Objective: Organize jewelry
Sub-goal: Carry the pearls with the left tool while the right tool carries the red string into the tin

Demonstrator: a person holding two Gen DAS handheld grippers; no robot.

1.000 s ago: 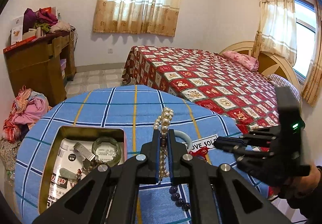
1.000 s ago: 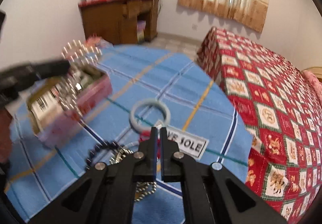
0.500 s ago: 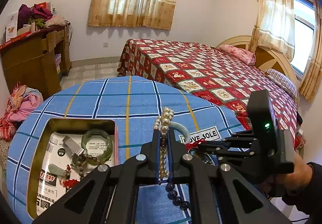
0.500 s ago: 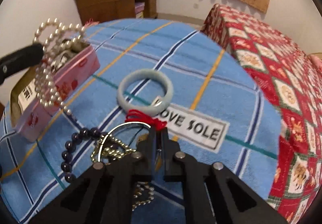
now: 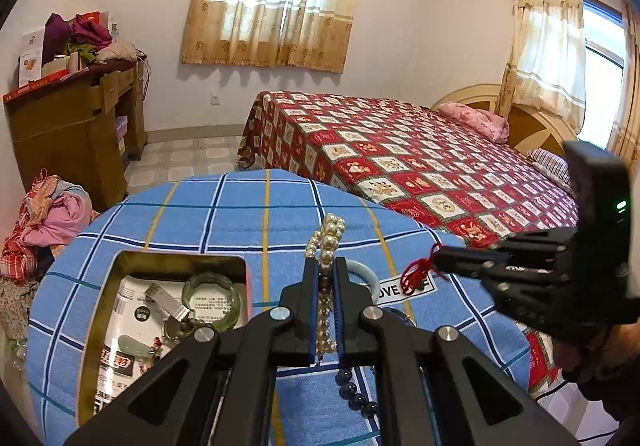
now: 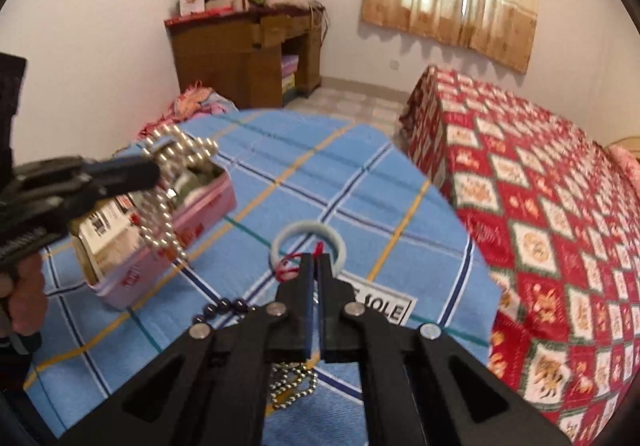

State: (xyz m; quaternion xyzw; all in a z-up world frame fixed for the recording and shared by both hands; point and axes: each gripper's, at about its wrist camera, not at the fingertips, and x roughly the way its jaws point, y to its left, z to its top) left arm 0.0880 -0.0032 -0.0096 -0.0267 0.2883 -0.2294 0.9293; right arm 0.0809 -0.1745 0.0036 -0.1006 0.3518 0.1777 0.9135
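My left gripper [image 5: 325, 266] is shut on a pearl necklace [image 5: 328, 238], which hangs in loops [image 6: 160, 213] over the open tin box [image 5: 100, 326]. In the box lie a green bangle [image 5: 210, 296] and other small pieces. My right gripper [image 6: 318, 260] is shut on a red cord [image 6: 288, 266], held a little above the blue checked table [image 6: 340, 165]. Its tip [image 5: 438, 260] shows the red knot [image 5: 418, 274] dangling. A pale jade bangle [image 6: 308, 230] lies flat just beyond it. What hangs from the cord is hidden by the jaws.
A dark bead bracelet [image 6: 224, 308] and a gold ball chain [image 6: 292, 386] lie near the table's front. A white label [image 6: 384, 310] is sewn on the cloth. The bed [image 6: 540, 205] stands close on the right, with a wooden desk [image 6: 244, 53] and a heap of clothes [image 5: 52, 213] behind.
My right gripper dropped to the red cord, shut on it and rose with it. The left gripper kept still with the pearls.
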